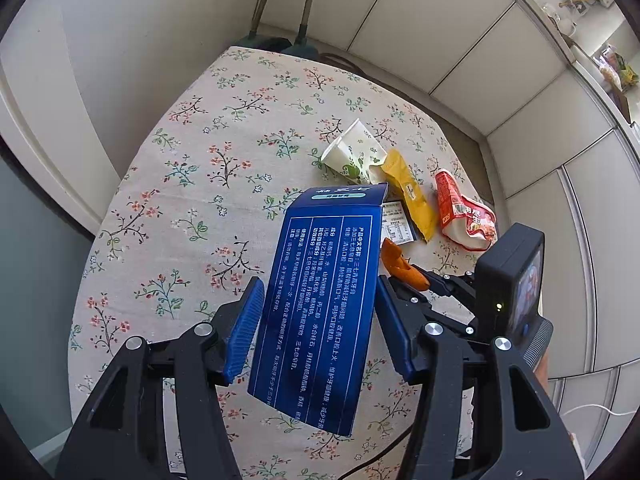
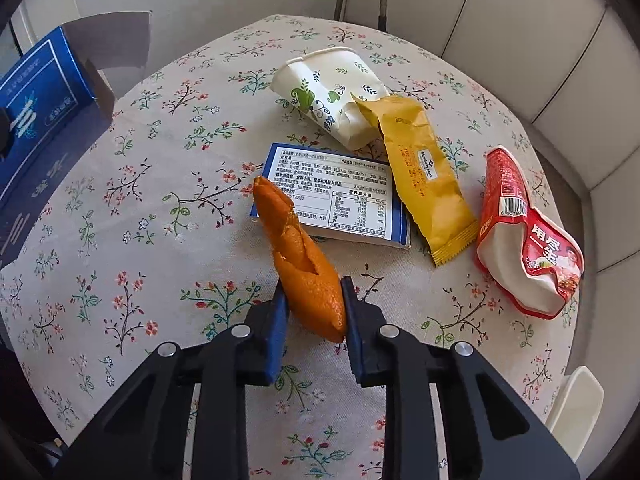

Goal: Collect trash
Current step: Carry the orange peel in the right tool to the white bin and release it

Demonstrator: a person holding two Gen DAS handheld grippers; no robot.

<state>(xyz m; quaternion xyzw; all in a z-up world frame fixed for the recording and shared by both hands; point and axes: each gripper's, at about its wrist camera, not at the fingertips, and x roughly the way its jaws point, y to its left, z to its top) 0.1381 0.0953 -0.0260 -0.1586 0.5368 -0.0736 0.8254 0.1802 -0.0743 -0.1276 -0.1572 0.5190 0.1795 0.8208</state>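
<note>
Floral tablecloth (image 1: 192,184) covers a round table, white cabinet panels behind it at upper right, two pole feet at the far edge, top centre.

Left wrist view: left gripper (image 1: 320,320) sits partway open with a blue box (image 1: 320,304) between its pads. Box stands tilted, top flap open toward frame centre, so I'd judge it's serving as the bin for the trash and is kept mouth-up for that reason. Right pad looks against the box side, left pad just beside it; grip looks light but the box is off the cloth. Loose trash clusters centre right: paper cup (image 1: 354,154) on its side, yellow wrapper (image 1: 412,196) overlapping it, red snack bag (image 1: 464,212) further right. Right gripper's body and camera show at lower right, orange peel visible just left of it.

Right wrist view: right gripper (image 2: 314,308) is narrowed onto an orange peel (image 2: 304,264); both pads touch the peel's near end, the rest points up-left over a flat blue-edged label card (image 2: 340,196). Clamping the thick end makes sense, the thin tip would tear. Cup, yellow wrapper, and red bag run from upper centre to right edge, all still on the cloth. Blue box sits at far left of frame, flap open, well apart from the peel.

Likely next: carry peel to the box mouth. Risk: peel slips or misses the narrow opening.
</note>
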